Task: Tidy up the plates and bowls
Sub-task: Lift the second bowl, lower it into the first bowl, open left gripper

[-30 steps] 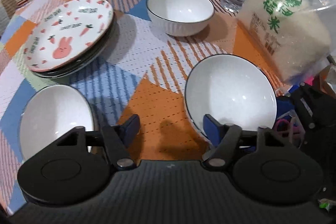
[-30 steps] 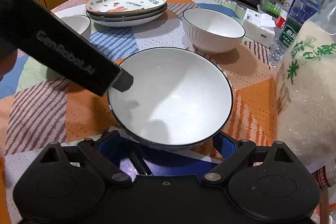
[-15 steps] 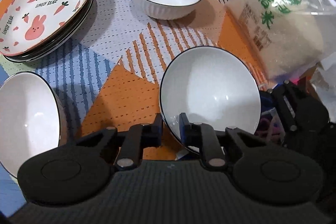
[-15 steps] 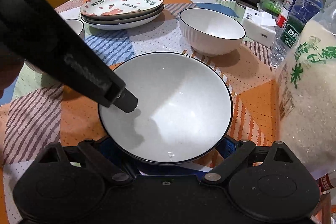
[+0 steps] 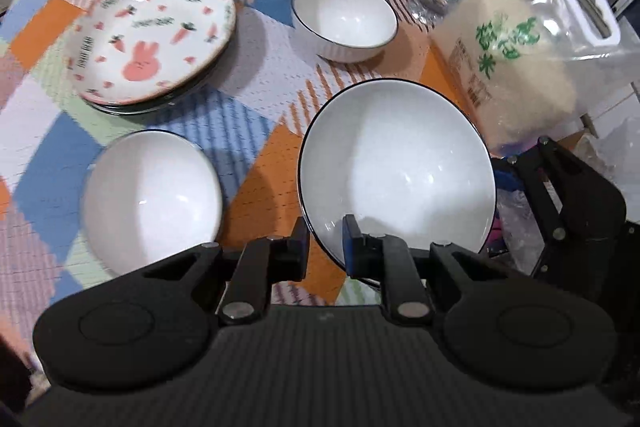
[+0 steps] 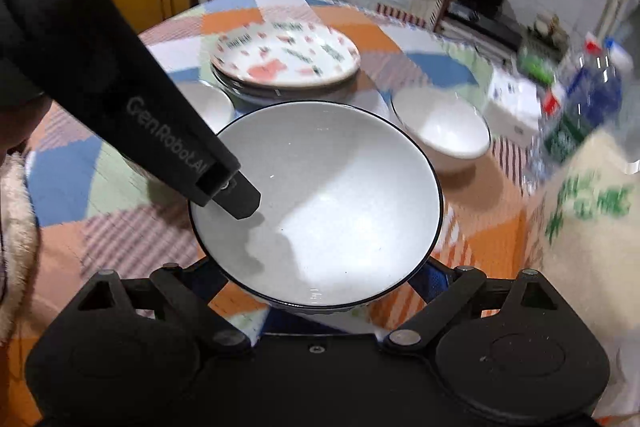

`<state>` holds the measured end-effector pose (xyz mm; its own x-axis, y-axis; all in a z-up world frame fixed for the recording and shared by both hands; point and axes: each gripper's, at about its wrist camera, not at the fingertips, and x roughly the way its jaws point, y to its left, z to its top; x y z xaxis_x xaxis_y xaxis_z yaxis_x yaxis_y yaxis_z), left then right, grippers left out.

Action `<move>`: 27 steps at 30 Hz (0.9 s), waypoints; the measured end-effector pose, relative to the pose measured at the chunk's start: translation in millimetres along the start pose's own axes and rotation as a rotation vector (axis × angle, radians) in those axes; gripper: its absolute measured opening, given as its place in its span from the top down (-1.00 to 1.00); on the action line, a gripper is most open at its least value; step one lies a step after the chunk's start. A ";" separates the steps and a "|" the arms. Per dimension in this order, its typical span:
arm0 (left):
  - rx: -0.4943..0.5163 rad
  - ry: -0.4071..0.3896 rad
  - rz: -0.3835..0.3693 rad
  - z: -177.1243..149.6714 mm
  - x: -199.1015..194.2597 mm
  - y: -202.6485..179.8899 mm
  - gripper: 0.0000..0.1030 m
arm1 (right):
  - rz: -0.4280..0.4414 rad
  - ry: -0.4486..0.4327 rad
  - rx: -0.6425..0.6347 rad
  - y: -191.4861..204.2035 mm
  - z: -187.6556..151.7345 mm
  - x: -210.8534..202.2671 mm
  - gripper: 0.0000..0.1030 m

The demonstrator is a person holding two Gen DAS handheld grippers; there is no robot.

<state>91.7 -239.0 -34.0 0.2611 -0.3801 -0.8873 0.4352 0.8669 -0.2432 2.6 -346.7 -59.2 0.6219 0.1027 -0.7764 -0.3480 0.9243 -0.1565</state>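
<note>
Three white bowls are here: the large bowl (image 5: 396,167), near right, is pinched at its rim by the left gripper (image 5: 325,247) and cradled between the right gripper (image 6: 320,291) fingers; two smaller bowls stand on the tabletop (image 5: 264,75), one near left (image 5: 152,195), one far (image 5: 344,19). One stack of plates (image 5: 152,39) sits far left.
</note>
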 end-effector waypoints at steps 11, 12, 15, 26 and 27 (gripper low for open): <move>-0.005 -0.105 0.132 -14.2 -48.2 36.3 0.71 | 0.043 -0.070 -0.100 41.8 45.4 0.0 -0.86; -0.003 -0.107 0.143 -15.8 -49.5 39.0 0.71 | 0.050 -0.073 -0.091 44.6 47.0 2.7 -0.86; -0.008 -0.107 0.158 -18.5 -49.3 51.9 0.71 | 0.060 -0.086 -0.091 53.6 50.5 10.7 -0.86; -0.045 -0.047 0.175 -18.4 -31.4 87.8 0.71 | 0.124 -0.070 -0.091 69.8 58.1 41.9 -0.86; -0.035 -0.038 0.177 -18.5 -29.9 90.1 0.70 | 0.130 -0.071 -0.097 71.7 58.5 44.1 -0.86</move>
<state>107.2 -143.6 -36.6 0.3638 -0.2318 -0.9022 0.3493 0.9318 -0.0985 46.2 -254.4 -69.0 0.6142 0.2479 -0.7492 -0.4926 0.8621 -0.1186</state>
